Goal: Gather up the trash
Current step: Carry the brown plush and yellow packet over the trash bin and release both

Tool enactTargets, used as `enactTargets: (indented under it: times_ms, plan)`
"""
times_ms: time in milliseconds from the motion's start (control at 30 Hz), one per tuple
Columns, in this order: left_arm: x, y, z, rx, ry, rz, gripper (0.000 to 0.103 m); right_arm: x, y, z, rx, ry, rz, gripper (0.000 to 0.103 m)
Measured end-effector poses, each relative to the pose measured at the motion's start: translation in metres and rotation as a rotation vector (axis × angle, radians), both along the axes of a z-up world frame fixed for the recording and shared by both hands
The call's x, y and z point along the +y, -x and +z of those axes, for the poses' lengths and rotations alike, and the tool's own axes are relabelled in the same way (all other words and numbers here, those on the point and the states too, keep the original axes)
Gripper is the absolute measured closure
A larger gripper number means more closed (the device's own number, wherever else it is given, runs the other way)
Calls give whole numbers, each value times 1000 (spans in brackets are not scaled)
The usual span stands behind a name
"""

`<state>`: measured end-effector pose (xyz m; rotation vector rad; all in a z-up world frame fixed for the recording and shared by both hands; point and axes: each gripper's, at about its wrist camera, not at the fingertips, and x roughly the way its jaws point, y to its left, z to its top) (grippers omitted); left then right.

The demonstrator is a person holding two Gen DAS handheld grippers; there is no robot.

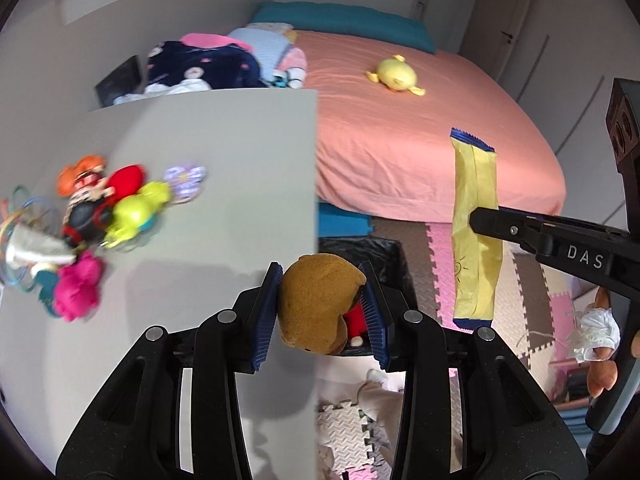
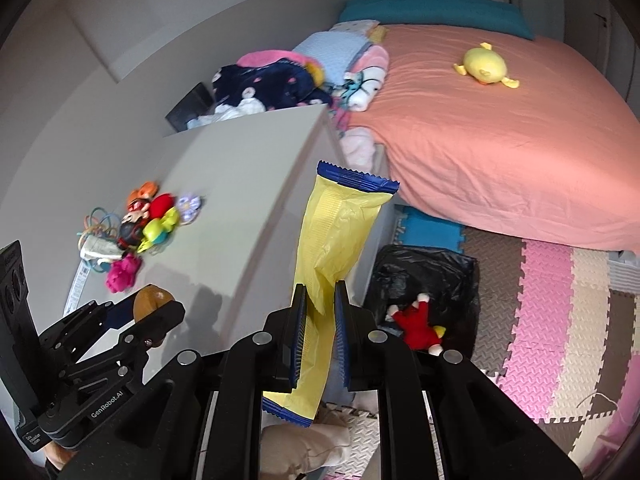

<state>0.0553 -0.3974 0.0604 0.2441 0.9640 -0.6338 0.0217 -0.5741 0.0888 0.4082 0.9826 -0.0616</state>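
Observation:
My left gripper [image 1: 320, 280] is shut on a brown fuzzy lump [image 1: 316, 304], held over the right edge of the grey table [image 1: 224, 168]. My right gripper [image 2: 320, 292] is shut on a long yellow wrapper with blue ends [image 2: 336, 232]; it hangs upright between the pads. The left wrist view shows the same wrapper [image 1: 474, 216] pinched by the right gripper [image 1: 480, 218] at the right. A bin lined with a black bag [image 2: 424, 268] stands on the floor between table and bed, with a red plush toy [image 2: 416, 326] inside. In the right wrist view the left gripper [image 2: 156, 312] and brown lump [image 2: 148, 300] sit at lower left.
A pile of small colourful toys [image 1: 100, 220] lies on the table's left side. A bed with a salmon sheet [image 2: 500, 128] carries a yellow plush duck [image 2: 486, 66] and folded clothes [image 2: 280, 84]. Pink, brown and cream foam mats [image 2: 560, 320] cover the floor.

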Motion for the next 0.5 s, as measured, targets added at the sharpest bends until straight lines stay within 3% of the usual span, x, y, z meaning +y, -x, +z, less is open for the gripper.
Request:
enactTargets:
  times_ms: [300,500]
  plan:
    - [-93,-12,-19,31,-34,-165,64,-67,-1,-16,41,14,-71,88]
    - [-133,-25,-36,75,-67,-237,64,-97,-6,-19,82,27,-84,88]
